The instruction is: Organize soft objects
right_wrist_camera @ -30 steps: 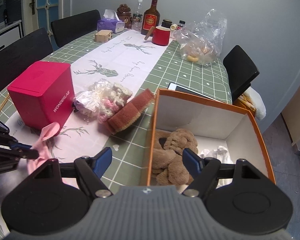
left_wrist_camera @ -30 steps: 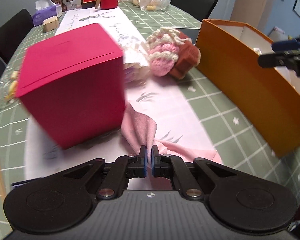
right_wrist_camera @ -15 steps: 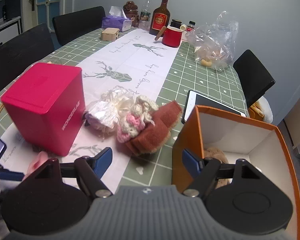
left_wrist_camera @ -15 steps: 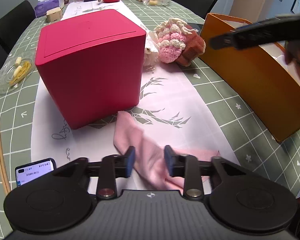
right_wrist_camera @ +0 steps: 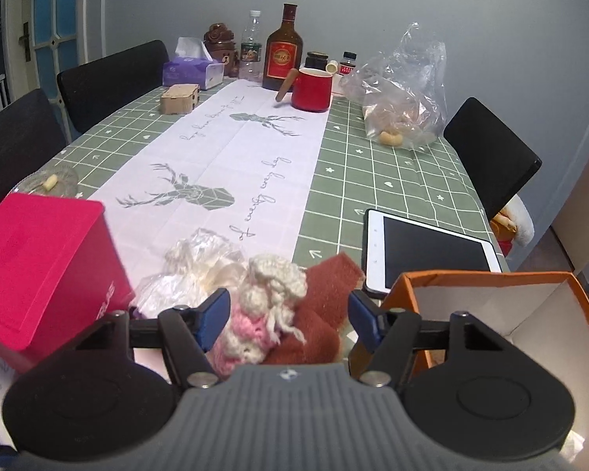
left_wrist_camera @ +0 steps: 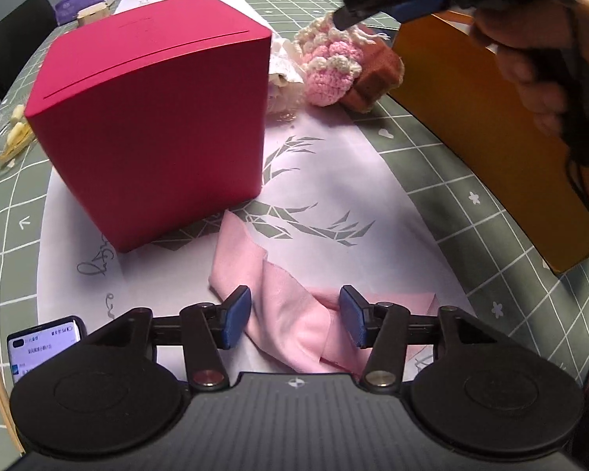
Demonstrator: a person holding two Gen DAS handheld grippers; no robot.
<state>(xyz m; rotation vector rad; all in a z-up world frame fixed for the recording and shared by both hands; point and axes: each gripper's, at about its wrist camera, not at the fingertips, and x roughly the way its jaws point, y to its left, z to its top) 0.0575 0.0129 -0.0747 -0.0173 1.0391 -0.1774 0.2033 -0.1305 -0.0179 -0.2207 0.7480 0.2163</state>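
Left gripper (left_wrist_camera: 295,316) gaping, jaws just opening, straddling pink cloth (left_wrist_camera: 290,314) lying loose near red box (left_wrist_camera: 153,114). Right gripper (right_wrist_camera: 288,320) narrowing, gripping nothing, hovering around pink-and-cream knitted toy (right_wrist_camera: 263,314) left of orange box (right_wrist_camera: 487,314).

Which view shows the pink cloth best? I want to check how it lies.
The left wrist view: the pink cloth lies crumpled on the table runner, in front of the red box. The right wrist view doesn't show it.
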